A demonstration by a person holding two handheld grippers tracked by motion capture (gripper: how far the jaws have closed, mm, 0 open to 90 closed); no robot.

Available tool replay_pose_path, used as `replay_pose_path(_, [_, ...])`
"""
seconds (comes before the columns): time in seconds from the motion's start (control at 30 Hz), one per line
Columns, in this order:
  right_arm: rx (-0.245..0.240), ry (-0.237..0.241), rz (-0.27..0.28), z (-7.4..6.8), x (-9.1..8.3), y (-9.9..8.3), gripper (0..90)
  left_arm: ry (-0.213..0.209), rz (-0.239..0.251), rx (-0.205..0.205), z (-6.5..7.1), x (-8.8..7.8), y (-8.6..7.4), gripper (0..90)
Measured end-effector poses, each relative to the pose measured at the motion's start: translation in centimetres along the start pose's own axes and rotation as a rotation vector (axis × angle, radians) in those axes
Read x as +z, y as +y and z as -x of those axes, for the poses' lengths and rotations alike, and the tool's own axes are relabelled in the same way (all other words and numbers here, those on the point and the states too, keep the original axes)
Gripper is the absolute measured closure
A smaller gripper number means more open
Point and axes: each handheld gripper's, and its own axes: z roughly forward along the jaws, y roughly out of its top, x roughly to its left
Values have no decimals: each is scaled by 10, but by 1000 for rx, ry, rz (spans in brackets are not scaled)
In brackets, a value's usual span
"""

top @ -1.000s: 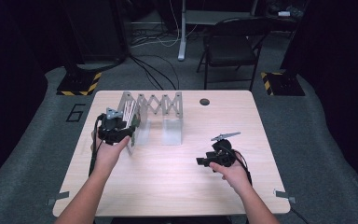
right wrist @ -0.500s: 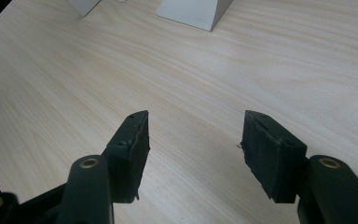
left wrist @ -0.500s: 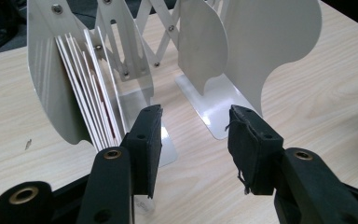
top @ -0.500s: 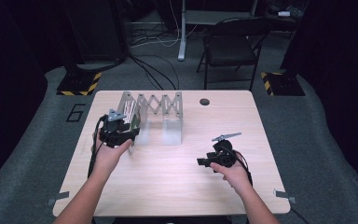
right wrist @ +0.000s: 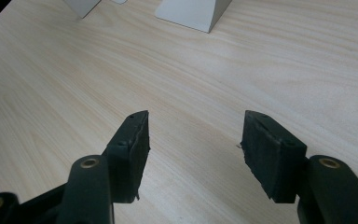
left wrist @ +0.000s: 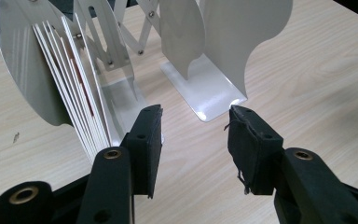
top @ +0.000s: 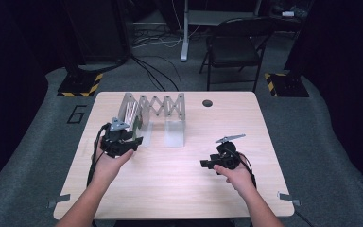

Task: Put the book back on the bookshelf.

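A silver accordion-style book rack (top: pixel 160 105) stands at the table's back left, with two upright end plates joined by a scissor lattice. Several thin white sheets or booklets (left wrist: pixel 81 88) lean against its left plate (left wrist: pixel 23 60). My left gripper (top: pixel 123 140) hovers just in front of that stack. Its jaws are open with nothing between them (left wrist: pixel 196 126), and the left pad (left wrist: pixel 147 144) is close to the sheets' lower edges. The right plate's flat foot (left wrist: pixel 205 91) lies ahead. My right gripper (top: pixel 220 158) rests at the table's right middle, open over bare wood (right wrist: pixel 193 135).
The light wooden table (top: pixel 170 189) has a round cable hole (top: pixel 207 102) at the back. A black folding chair (top: pixel 231 47) and cables stand on the floor beyond the far edge. A striped floor base (top: pixel 81 84) sits at the back left.
My left gripper has shifted slightly right and toward the near edge, staying by the stack. The right gripper has not moved.
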Motion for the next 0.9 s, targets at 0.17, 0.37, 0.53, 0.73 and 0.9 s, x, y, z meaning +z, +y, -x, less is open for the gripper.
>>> replay_pose_path(0.17, [-2, 2, 14, -2, 0, 1, 414, -13, -1, 16, 6, -3, -7, 547])
replay_pose_path(0.37, [1, -3, 2, -2, 1, 1, 414, -32, -2, 20, 11, -4, -18, 547])
replay_pose_path(0.53, [5, 0, 2, 0, 3, 1, 415, -51, -16, 9, 13, -1, -31, 545])
replay_pose_path(0.73, [10, 0, 9, -1, 1, 2, 415, -61, -16, -4, 14, 0, -49, 538])
replay_pose_path(0.9, [-7, -6, 22, -1, 2, 3, 415, -60, 1, -1, 15, -2, -63, 536])
